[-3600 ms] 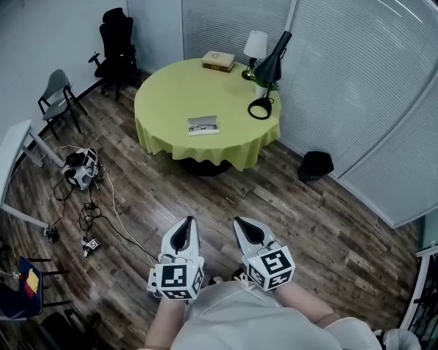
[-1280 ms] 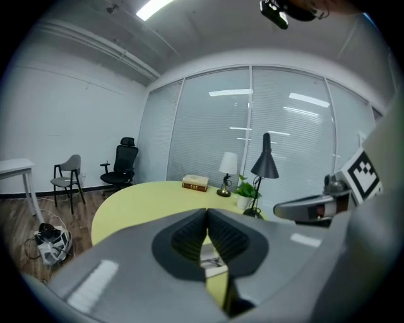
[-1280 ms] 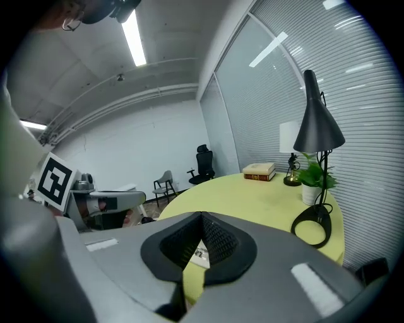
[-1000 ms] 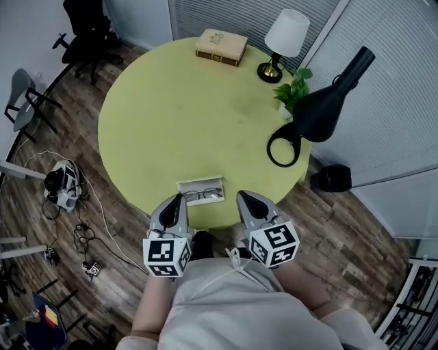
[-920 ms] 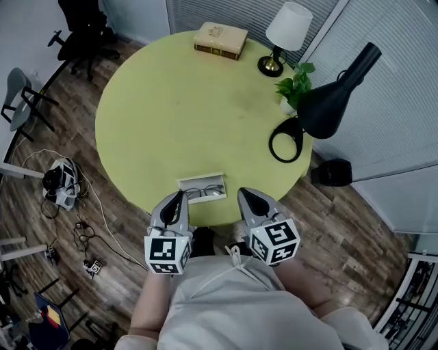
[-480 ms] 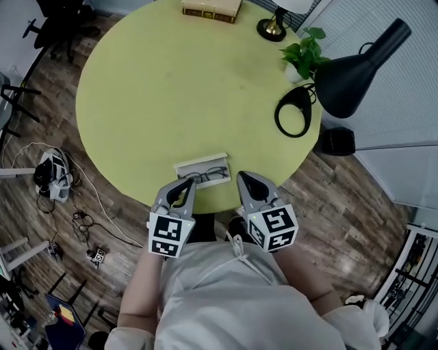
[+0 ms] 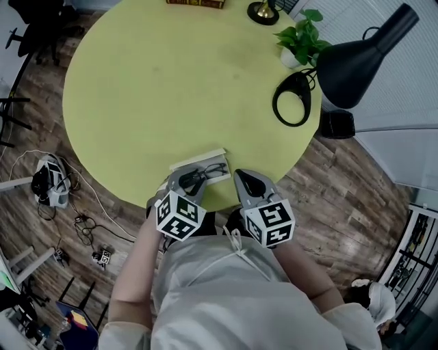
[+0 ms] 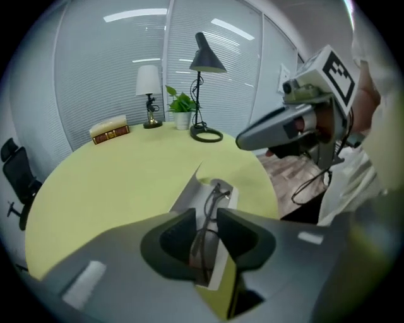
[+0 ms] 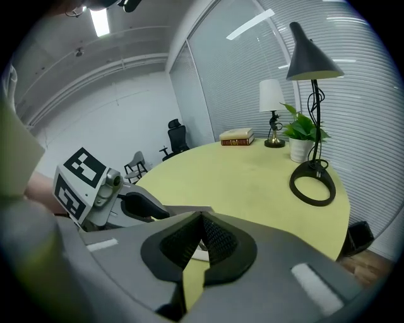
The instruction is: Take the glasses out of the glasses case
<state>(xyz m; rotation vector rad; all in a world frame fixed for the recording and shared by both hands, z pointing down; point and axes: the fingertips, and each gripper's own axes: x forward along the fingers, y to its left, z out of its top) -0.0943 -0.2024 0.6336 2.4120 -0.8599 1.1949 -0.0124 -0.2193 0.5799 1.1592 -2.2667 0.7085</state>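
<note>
An open white glasses case (image 7: pixel 220 154) lies near the front edge of the round yellow table (image 7: pixel 150 89), with dark-framed glasses (image 7: pixel 212 170) inside it. My left gripper (image 7: pixel 187 182) reaches over the case's left part. In the left gripper view its jaws (image 8: pixel 205 217) are open by a narrow gap, one on each side of the glasses (image 8: pixel 215 192), which still rest in the case (image 8: pixel 188 194). My right gripper (image 7: pixel 245 183) hovers at the table edge just right of the case. Its jaws (image 9: pixel 202 221) are shut on nothing.
A black desk lamp (image 7: pixel 352 48) with a ring base (image 7: pixel 293 100), a potted plant (image 7: pixel 302 39), a small lamp foot (image 7: pixel 263 10) and a book (image 7: pixel 195 3) stand at the table's far side. Cables and gear (image 7: pixel 44 181) lie on the wooden floor at left.
The person has stepped up to the table. My left gripper moved forward over the case and now has a jaw on each side of the glasses. The right gripper stayed at the table edge.
</note>
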